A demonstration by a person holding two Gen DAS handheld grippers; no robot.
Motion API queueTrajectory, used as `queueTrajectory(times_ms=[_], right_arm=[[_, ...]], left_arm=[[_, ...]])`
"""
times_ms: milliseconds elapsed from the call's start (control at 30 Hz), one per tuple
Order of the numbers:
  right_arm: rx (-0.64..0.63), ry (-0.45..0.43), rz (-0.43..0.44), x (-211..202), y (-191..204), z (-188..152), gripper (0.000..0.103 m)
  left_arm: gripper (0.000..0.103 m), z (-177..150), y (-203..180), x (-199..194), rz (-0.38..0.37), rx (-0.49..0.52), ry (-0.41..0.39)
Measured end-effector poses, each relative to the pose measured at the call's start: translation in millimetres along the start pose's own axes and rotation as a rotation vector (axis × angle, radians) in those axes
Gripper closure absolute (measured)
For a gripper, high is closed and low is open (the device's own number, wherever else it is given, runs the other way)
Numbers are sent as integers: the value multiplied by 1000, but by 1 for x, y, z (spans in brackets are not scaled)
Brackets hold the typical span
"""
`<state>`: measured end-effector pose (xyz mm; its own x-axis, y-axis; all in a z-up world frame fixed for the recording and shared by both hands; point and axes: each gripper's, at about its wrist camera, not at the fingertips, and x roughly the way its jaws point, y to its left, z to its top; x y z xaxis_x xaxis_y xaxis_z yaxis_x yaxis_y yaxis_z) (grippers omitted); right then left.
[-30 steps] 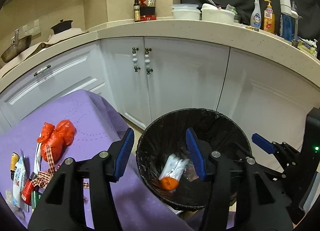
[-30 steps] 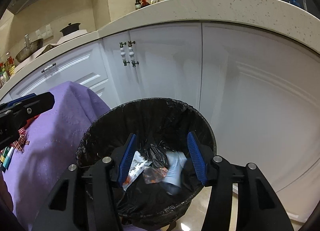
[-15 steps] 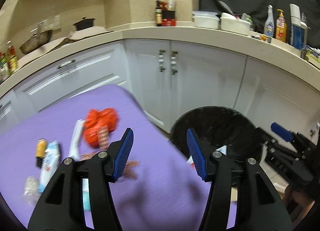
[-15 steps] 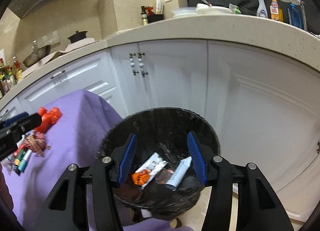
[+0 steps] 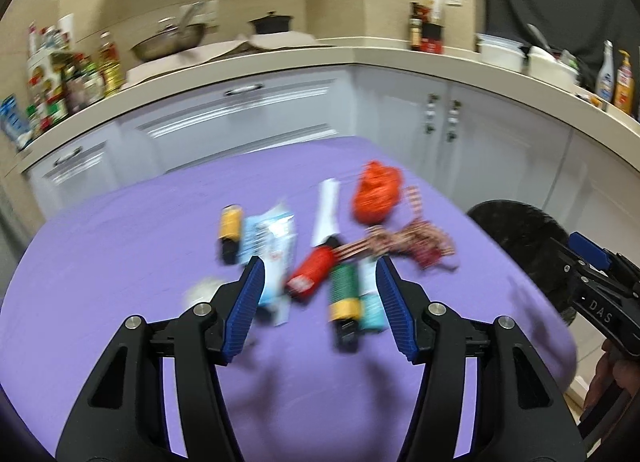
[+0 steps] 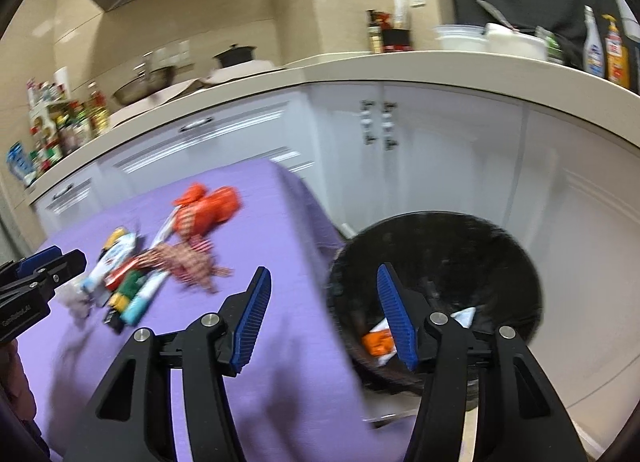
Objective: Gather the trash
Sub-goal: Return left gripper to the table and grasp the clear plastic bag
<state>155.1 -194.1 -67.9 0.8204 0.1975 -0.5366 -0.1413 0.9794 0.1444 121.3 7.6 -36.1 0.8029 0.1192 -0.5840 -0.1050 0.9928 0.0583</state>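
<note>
Several pieces of trash lie on the purple table [image 5: 120,246]: an orange plastic bag [image 5: 376,192], a checked ribbon [image 5: 416,242], a red packet [image 5: 312,272], a green and yellow tube [image 5: 343,294], a blue and white wrapper [image 5: 268,246]. My left gripper [image 5: 320,302] is open and empty just above the pile's near side. My right gripper [image 6: 324,314] is open and empty over the table's right edge beside the black-lined bin [image 6: 440,262], which holds orange and white wrappers [image 6: 380,340]. The bin [image 5: 520,234] also shows in the left wrist view.
White kitchen cabinets [image 5: 400,102] and a beige counter [image 6: 440,66] curve behind the table. Bottles, pans and bowls stand on the counter. The bin stands on the floor against the table's right edge.
Both grippers have swung left, away from above the bin and toward the trash pile on the table. The left one now hovers over the pile. Both stay open.
</note>
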Motion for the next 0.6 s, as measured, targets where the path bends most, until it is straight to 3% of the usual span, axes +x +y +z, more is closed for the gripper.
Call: queueTrajectory(times_ms=[233, 367, 433, 600], right_arm=[[-56, 20, 48, 2, 39, -6, 48], [-80, 31, 57, 4, 51, -7, 48], [-88, 35, 57, 5, 54, -7, 48], [-102, 45, 54, 6, 61, -9, 48]], left_arm=[[45, -22, 44, -7, 66, -47, 27], [43, -29, 56, -5, 68, -73, 45], [36, -30, 58, -3, 62, -76, 51], [35, -30, 64, 10, 54, -85, 67]])
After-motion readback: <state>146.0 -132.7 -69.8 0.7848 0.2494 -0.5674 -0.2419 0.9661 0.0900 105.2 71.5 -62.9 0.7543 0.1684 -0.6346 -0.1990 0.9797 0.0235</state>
